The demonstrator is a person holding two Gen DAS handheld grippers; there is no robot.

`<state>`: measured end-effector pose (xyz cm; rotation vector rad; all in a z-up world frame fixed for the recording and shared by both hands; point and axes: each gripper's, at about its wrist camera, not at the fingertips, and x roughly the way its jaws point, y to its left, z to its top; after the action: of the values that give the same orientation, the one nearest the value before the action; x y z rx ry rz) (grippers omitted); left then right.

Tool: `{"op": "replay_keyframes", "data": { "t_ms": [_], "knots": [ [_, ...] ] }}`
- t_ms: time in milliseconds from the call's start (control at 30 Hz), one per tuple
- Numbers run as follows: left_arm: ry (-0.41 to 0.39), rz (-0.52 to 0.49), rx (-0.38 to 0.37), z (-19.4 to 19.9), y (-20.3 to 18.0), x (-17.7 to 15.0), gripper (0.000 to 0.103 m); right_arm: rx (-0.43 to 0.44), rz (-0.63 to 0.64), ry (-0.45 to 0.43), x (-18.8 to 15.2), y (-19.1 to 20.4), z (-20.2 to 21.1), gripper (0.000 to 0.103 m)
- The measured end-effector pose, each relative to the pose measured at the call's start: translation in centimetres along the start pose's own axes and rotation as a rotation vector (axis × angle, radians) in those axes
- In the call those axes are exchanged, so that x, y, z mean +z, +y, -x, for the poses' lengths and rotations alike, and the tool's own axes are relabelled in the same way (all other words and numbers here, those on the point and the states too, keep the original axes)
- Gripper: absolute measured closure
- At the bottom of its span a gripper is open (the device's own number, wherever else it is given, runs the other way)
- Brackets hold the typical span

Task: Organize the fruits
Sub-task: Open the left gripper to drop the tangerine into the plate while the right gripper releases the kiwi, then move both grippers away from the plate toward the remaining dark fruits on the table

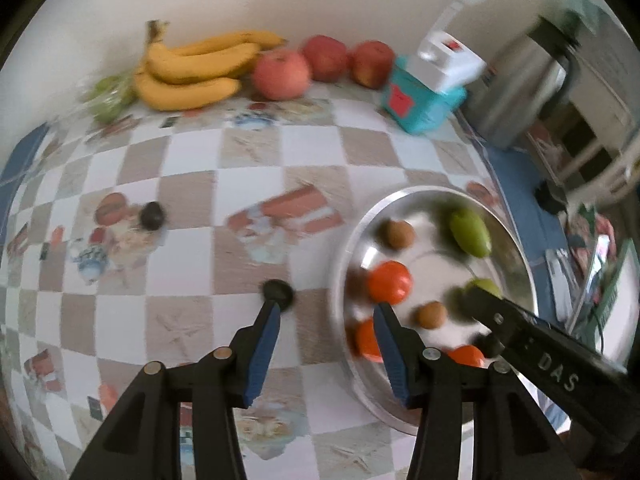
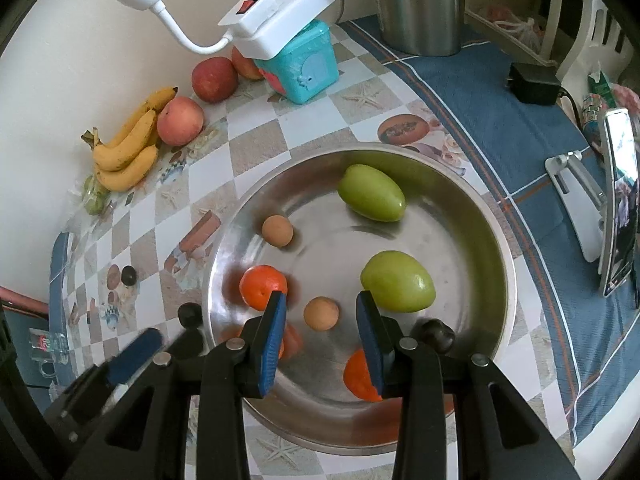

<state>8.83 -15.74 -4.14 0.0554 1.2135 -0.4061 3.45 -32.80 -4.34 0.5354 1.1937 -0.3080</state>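
A steel bowl (image 2: 496, 240) on the checkered tablecloth holds two green fruits (image 2: 372, 193), two small brown fruits (image 2: 277, 231), several oranges (image 2: 262, 285) and one dark fruit (image 2: 434, 334). My right gripper (image 2: 321, 300) hangs open above the bowl. The nearer brown fruit (image 2: 321, 313) lies below the gap, untouched by the pads. My left gripper (image 1: 326, 306) is open over the table just left of the bowl's rim (image 1: 360, 232), and nothing is between its fingers. A dark fruit (image 1: 277, 294) lies on the cloth by its left fingertip. Another dark fruit (image 1: 152, 215) sits farther left.
Bananas (image 1: 192, 68), three apples (image 1: 281, 74) and bagged green grapes (image 1: 108, 98) line the back wall. A teal box (image 2: 304, 68) carries a white power strip. A steel kettle (image 2: 420, 4), a black adapter (image 2: 534, 82) and a phone on a stand (image 2: 620, 200) are to the right.
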Motion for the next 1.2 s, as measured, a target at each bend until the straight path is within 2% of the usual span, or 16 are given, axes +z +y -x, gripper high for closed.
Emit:
{"op": "replay_keyframes", "data": {
  "t_ms": [333, 533, 767, 933, 1000, 1033, 1067, 1100, 1200],
  "knots": [
    [-0.058, 0.184, 0.066, 2.0, 6.0, 0.9, 0.05, -0.011, 0.034, 0.013, -0.2, 0.8, -0.4, 0.066],
    [-0.086, 0.239, 0.099, 2.9, 8.4, 0.9, 0.05, -0.016, 0.096, 0.017, -0.7, 2.7, -0.4, 0.066],
    [-0.082, 0.284, 0.122, 3.1, 10.3, 0.5, 0.05, -0.01, 0.172, 0.01, -1.2, 5.2, -0.2, 0.066],
    [-0.076, 0.291, 0.131, 3.2, 10.7, 0.4, 0.039, -0.018, 0.198, 0.017, -1.4, 6.0, -0.4, 0.066],
    [-0.072, 0.287, 0.138, 3.1, 10.7, 0.4, 0.033, -0.021, 0.192, 0.023, -1.4, 5.9, -0.7, 0.049],
    [-0.069, 0.286, 0.143, 3.0, 10.7, 0.4, 0.029, -0.02, 0.185, 0.029, -1.4, 5.8, -0.9, 0.032],
    [-0.066, 0.284, 0.152, 3.0, 10.6, 0.3, 0.02, -0.02, 0.183, 0.03, -1.5, 5.7, -1.0, 0.027],
    [-0.061, 0.281, 0.165, 2.8, 10.6, 0.3, 0.012, -0.025, 0.186, 0.033, -1.5, 5.7, -1.2, 0.027],
    [-0.052, 0.257, 0.195, 2.5, 10.3, 0.2, 0.005, -0.054, 0.205, 0.029, -1.6, 5.8, -1.4, 0.027]
  ]
}}
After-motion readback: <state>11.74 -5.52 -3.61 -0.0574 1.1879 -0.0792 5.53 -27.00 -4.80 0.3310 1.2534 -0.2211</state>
